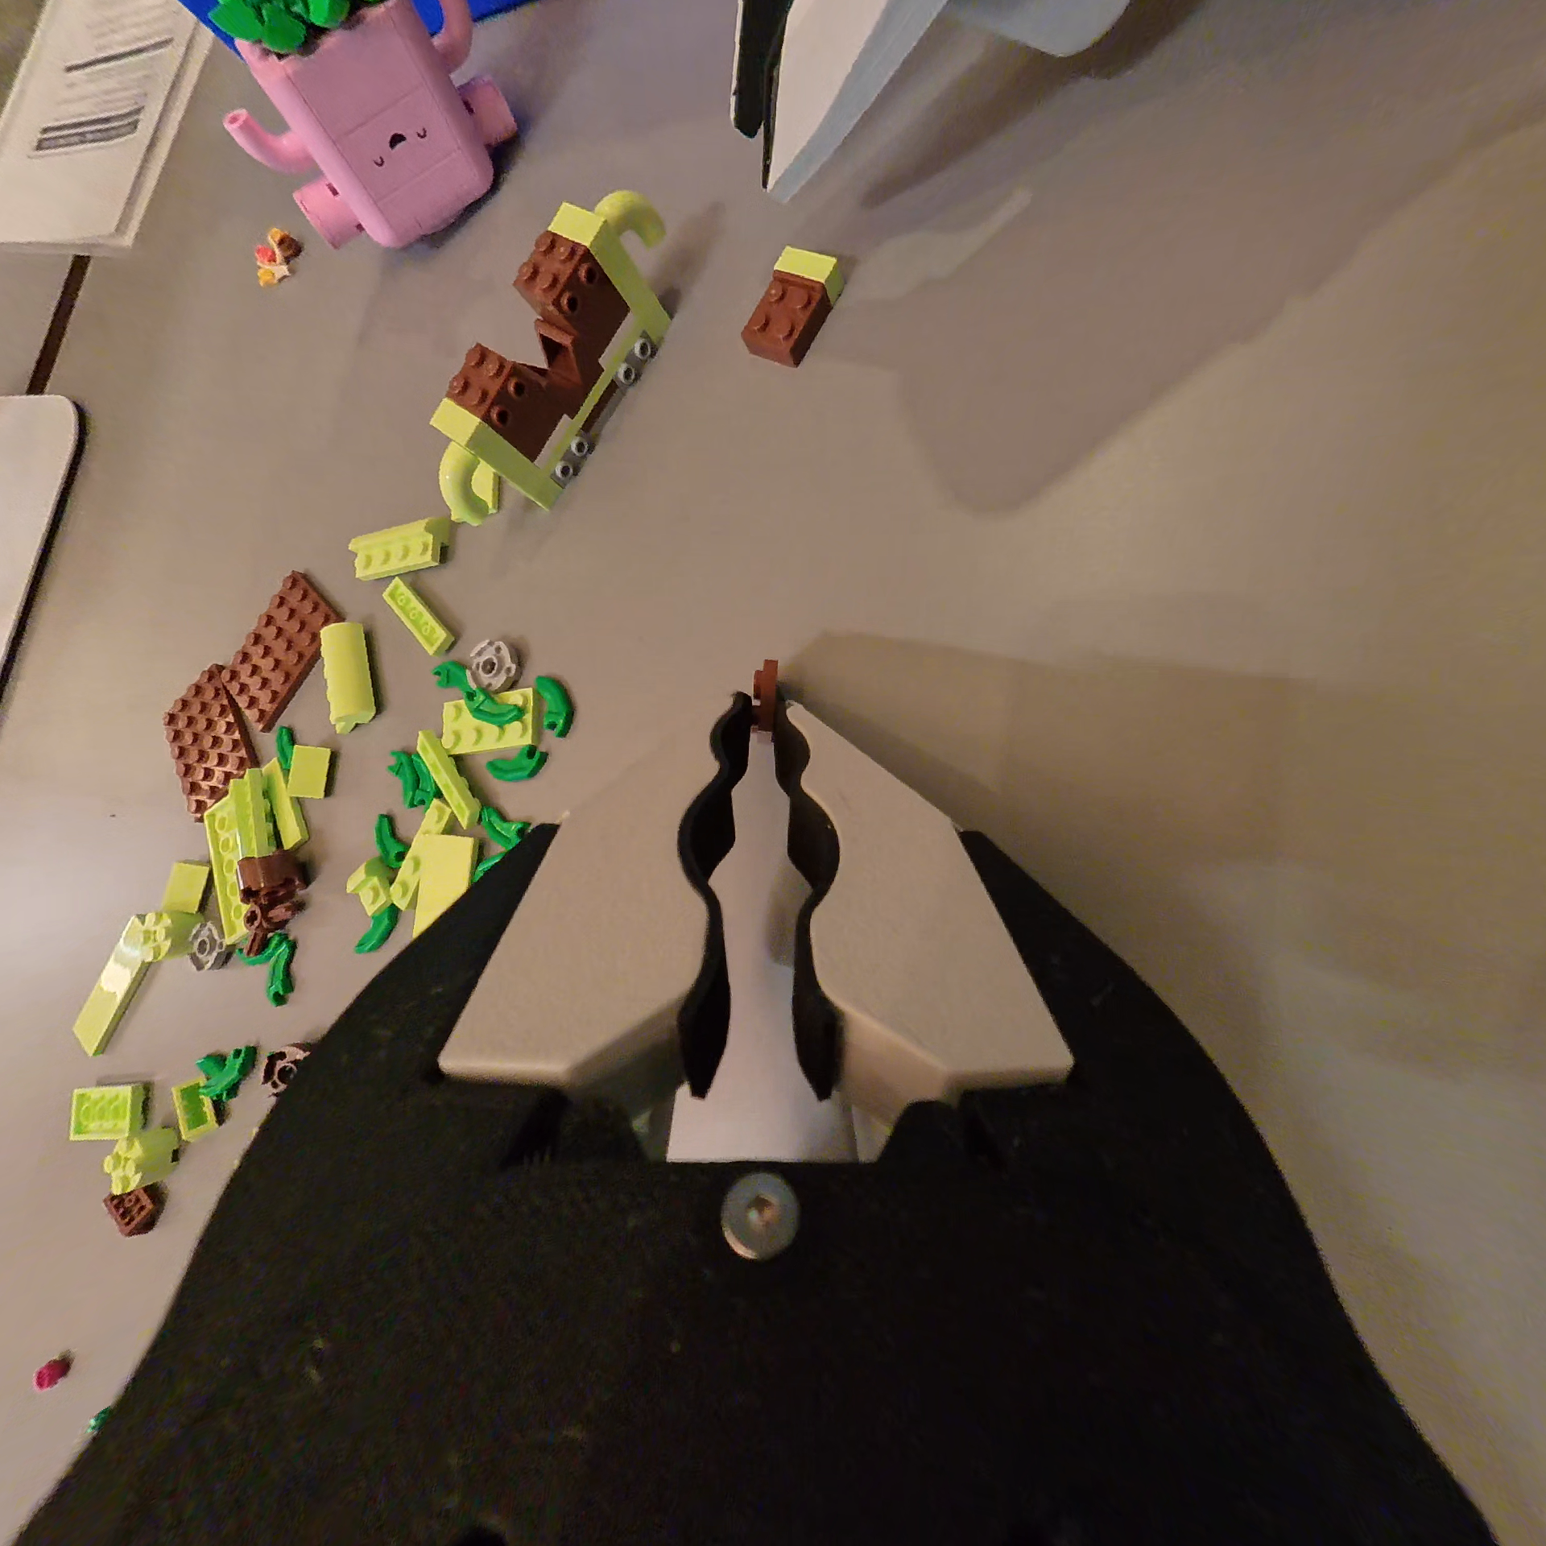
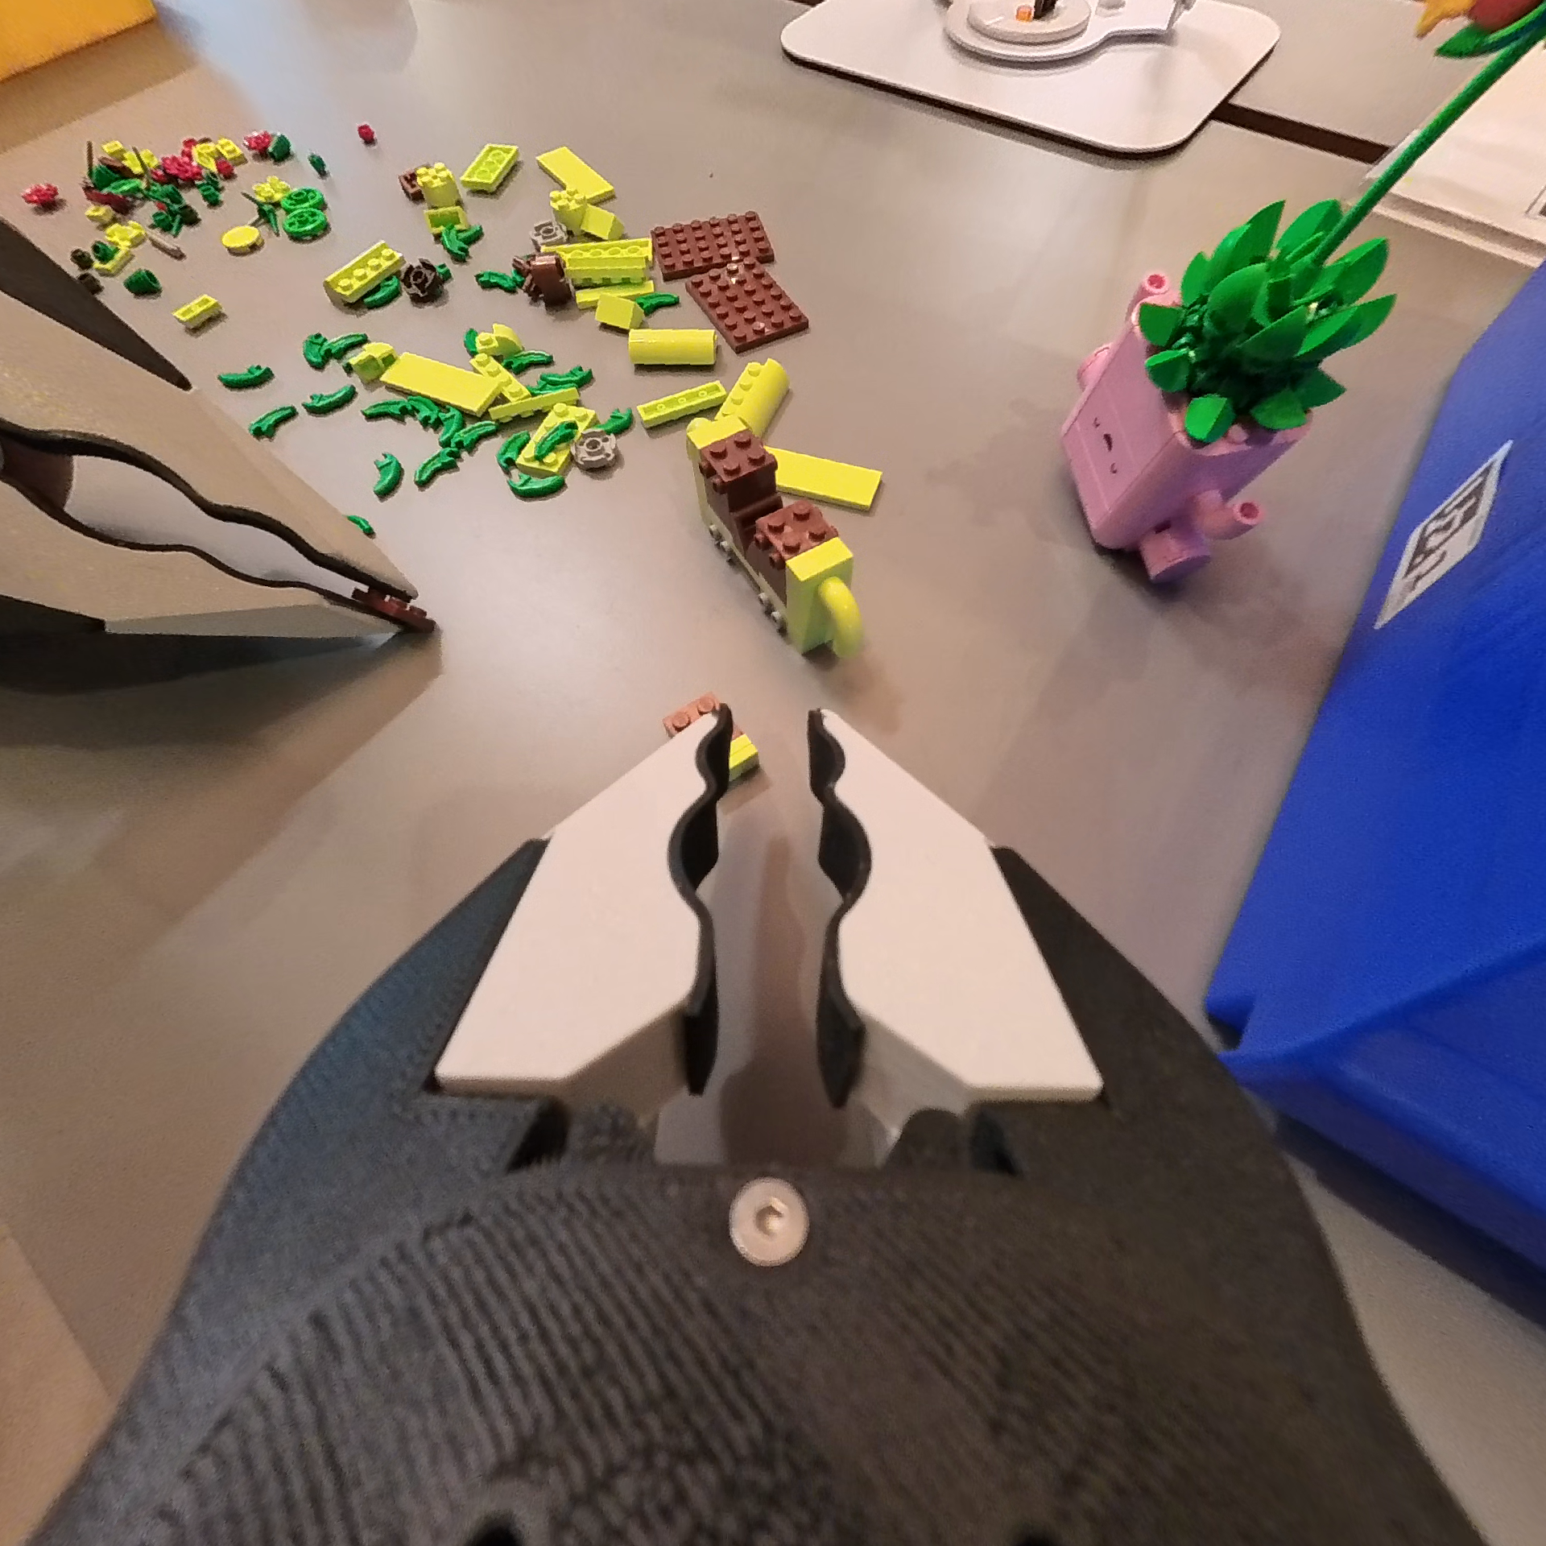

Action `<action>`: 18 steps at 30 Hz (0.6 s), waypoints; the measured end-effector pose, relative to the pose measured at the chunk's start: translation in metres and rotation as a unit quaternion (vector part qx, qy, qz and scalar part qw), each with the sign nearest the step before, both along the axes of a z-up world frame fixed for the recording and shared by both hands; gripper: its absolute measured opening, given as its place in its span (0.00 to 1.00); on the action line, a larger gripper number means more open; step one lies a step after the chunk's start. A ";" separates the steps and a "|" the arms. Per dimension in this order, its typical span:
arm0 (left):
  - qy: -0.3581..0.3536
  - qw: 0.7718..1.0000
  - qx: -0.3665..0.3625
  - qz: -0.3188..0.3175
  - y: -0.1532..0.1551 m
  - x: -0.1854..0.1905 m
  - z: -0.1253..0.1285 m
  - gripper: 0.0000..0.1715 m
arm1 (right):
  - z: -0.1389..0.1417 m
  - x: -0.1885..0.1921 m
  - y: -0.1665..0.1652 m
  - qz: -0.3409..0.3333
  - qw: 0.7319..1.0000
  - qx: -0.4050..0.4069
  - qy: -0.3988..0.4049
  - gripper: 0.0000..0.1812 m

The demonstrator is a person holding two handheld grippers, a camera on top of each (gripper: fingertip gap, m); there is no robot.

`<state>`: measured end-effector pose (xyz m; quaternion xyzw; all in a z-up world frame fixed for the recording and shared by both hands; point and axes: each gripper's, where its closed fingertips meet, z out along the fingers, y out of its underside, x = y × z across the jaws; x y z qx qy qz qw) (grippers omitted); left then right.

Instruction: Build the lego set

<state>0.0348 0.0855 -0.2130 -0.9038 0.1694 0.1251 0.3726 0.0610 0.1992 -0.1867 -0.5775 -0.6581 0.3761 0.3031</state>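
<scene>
Left gripper (image 1: 763, 711) is closed on a small round brown piece (image 1: 765, 686), pinched only at the very tips — a small loosening or a knock, I think, would let it drop and roll among the loose bricks (image 1: 435, 778). Right gripper (image 2: 765, 728) is a little open and holds nothing; a small brown and lime block (image 2: 719, 736) lies on the worktop (image 2: 962, 753) touching its left fingertip, half hidden by it. If the jaws close off-centre, the block may slide away or tip. The half-built brown and lime piece (image 2: 774, 519) stands just beyond and could be pushed by a careless approach. The worktop is smooth grey, so pieces slide easily. Around it I see a pink pot with green leaves (image 2: 1196, 435), a blue box (image 2: 1422, 753) and a white pad (image 2: 1037, 75) — the room itself does not show.
</scene>
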 end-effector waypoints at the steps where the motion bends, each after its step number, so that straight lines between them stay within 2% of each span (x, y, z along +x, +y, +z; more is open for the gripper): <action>1: -0.002 1.000 0.001 0.000 0.000 0.000 0.000 0.02 | 0.000 0.000 0.000 0.000 1.000 0.000 -0.001 0.09; 10: 0.001 1.000 0.003 -0.009 -0.001 0.001 0.001 0.03 | 0.000 0.000 0.000 0.001 1.000 0.001 0.000 0.09; 18: -0.027 0.999 0.008 -0.025 -0.002 0.009 0.002 0.06 | 0.002 0.000 0.000 0.001 1.000 0.002 0.007 0.08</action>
